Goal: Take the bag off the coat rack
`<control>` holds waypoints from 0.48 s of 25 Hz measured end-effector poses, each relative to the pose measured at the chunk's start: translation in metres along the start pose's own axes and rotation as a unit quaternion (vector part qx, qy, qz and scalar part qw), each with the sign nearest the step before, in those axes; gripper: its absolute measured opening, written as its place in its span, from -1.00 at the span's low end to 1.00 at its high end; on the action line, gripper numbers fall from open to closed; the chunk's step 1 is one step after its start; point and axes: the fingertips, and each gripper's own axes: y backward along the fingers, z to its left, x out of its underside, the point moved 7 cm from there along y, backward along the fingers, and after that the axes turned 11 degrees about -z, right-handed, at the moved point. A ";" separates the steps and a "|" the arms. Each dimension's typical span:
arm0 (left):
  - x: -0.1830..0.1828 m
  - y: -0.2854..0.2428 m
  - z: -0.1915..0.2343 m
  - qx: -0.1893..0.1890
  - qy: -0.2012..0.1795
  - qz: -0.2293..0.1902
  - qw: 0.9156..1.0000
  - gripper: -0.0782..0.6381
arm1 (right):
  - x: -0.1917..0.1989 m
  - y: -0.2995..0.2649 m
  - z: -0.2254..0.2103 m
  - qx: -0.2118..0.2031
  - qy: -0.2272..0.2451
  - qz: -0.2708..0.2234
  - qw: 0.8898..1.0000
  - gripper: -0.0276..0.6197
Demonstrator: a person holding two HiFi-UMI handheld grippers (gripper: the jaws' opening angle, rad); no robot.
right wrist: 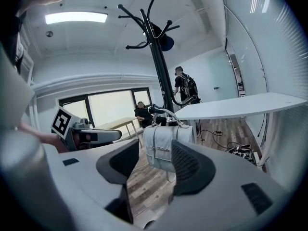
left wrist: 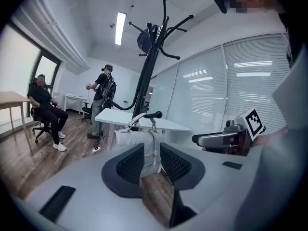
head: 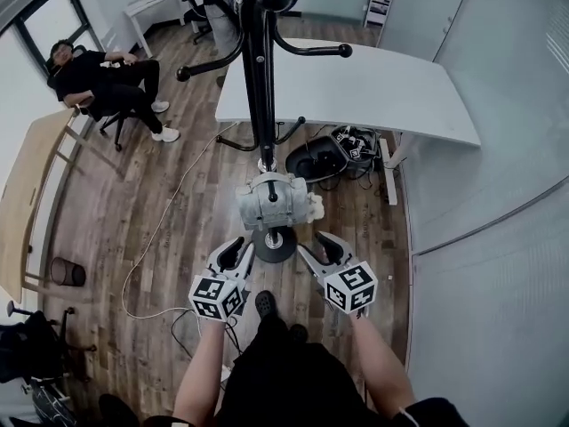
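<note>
Head view, left claw point(head: 242, 248), right claw point(head: 311, 244) both released, near hanging bag point(head: 271, 201), floor point(head: 151, 229) open around

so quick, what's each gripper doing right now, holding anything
left gripper: open, holding nothing; the bag hangs on the coat rack beyond its jaws.
right gripper: open, empty, also short of the bag.

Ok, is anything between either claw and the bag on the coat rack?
Nothing visible. The left claw and right claw, both open, face the bag hanging on a low hook of the coat rack, with only air between.
</note>
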 end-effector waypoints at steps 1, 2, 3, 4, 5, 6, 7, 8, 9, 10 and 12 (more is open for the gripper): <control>0.002 -0.006 0.006 -0.003 -0.001 0.003 1.000 -0.44 | 0.001 -0.007 -0.005 0.004 0.002 0.005 1.000 -0.25; 0.005 -0.012 0.013 -0.005 -0.001 0.006 1.000 -0.39 | 0.003 -0.014 -0.009 0.009 0.003 0.012 1.000 -0.19; 0.008 -0.017 0.019 -0.007 -0.002 0.009 1.000 -0.35 | 0.006 -0.020 -0.013 0.014 0.003 0.018 1.000 -0.14; 0.011 -0.022 0.026 -0.008 -0.004 0.013 1.000 -0.30 | 0.009 -0.027 -0.016 0.019 0.003 0.024 1.000 -0.10; 0.013 -0.028 0.033 -0.008 -0.006 0.016 1.000 -0.24 | 0.012 -0.034 -0.020 0.023 0.004 0.031 0.999 -0.07; 0.016 -0.033 0.038 -0.007 -0.008 0.020 1.000 -0.22 | 0.016 -0.040 -0.023 0.027 0.005 0.037 0.999 -0.05; 0.019 -0.038 0.042 -0.003 -0.011 0.025 1.000 -0.18 | 0.019 -0.046 -0.026 0.032 0.006 0.043 0.999 -0.02; 0.022 -0.043 0.046 0.001 -0.014 0.031 0.999 -0.13 | 0.023 -0.051 -0.030 0.038 0.008 0.048 0.998 0.00; 0.026 -0.048 0.049 0.005 -0.017 0.037 0.999 -0.10 | 0.027 -0.056 -0.033 0.045 0.010 0.053 0.998 0.03; 0.030 -0.053 0.052 0.007 -0.020 0.044 0.999 -0.04 | 0.030 -0.061 -0.037 0.052 0.012 0.059 0.997 0.05; 0.039 -0.060 0.055 0.012 -0.023 0.059 0.998 0.06 | 0.038 -0.070 -0.043 0.062 0.014 0.071 0.995 0.08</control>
